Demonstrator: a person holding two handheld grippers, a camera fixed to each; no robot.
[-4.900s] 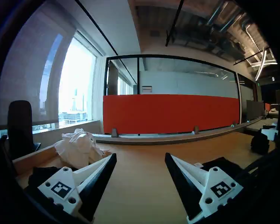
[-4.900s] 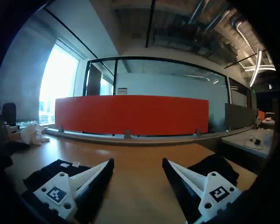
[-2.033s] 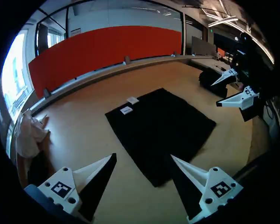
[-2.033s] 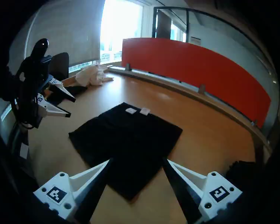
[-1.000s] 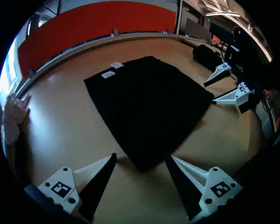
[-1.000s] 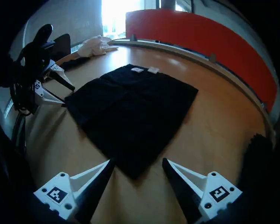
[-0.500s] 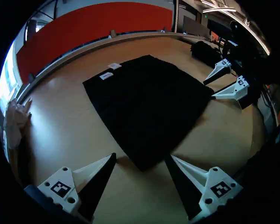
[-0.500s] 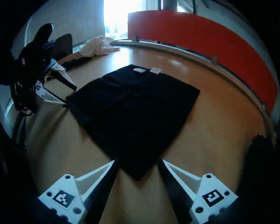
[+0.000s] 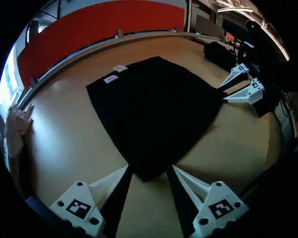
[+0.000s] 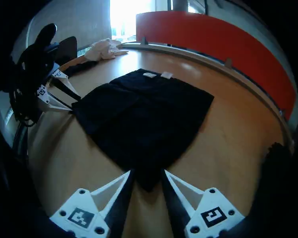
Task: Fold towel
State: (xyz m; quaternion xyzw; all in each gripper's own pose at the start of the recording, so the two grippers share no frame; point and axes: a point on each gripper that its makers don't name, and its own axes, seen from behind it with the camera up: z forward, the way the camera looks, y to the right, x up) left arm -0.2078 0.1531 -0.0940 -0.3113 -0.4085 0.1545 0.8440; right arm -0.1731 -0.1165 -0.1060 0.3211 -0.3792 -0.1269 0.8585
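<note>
Towel (image 9: 157, 103) corners sit w/in left tongs (image 9: 148, 166), right tongs (image 10: 147, 171).

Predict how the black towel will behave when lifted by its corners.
Probably floppy: the black towel lies flat on the table, so it should sag between corners. Likely light, being thin. Its matte cloth looks unlikely to slip from the fingers.

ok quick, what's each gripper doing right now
left gripper: partly shut around a corner of the black towel; whether it pinches cannot be told
right gripper: same at another corner; cannot be told
</note>
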